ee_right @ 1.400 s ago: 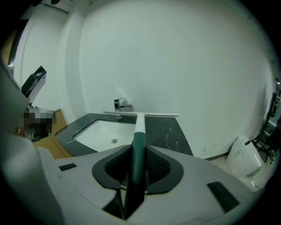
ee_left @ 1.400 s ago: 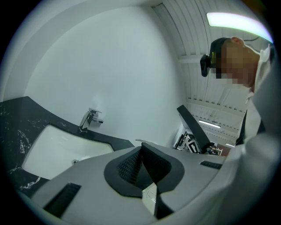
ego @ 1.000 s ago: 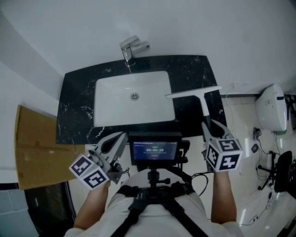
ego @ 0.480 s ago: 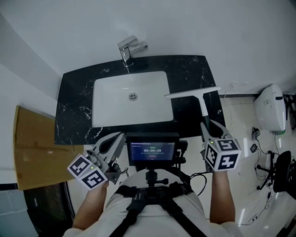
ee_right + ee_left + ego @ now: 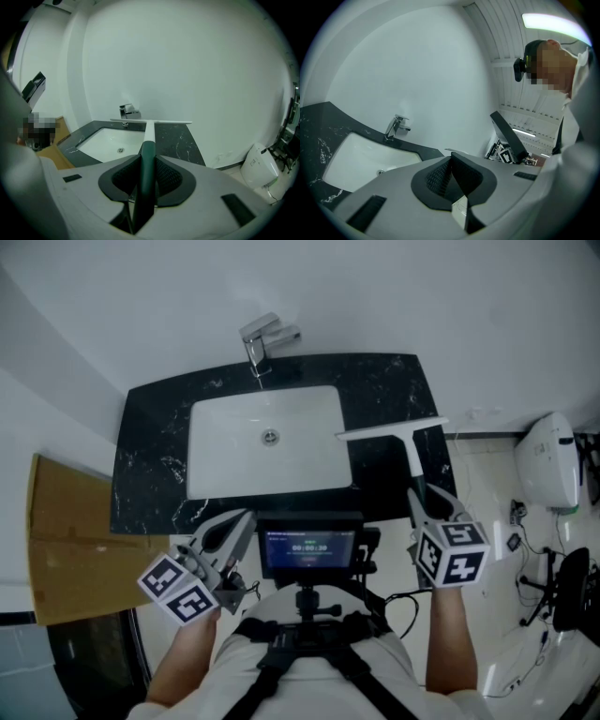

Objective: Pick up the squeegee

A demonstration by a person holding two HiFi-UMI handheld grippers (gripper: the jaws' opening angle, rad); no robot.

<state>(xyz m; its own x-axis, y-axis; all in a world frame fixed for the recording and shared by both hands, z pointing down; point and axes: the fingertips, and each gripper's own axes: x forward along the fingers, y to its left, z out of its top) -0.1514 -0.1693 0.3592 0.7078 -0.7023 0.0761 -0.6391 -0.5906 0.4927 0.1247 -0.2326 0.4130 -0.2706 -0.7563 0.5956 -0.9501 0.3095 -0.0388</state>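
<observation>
The small screen [image 5: 309,545] at the person's chest shows a timer, seemingly 00:00:30. No other text is legible.

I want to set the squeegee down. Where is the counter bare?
Bare: the counter's wide left strip, between the basin and the counter's left edge. The right strip is crossed by the squeegee, held in the right hand-held gripper. Behind the basin, the faucet crowds a narrow strip.

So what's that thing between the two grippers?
A small lit screen, worn at the person's chest, sits between the left gripper and the right gripper, which holds the squeegee. The head view shows it.
</observation>
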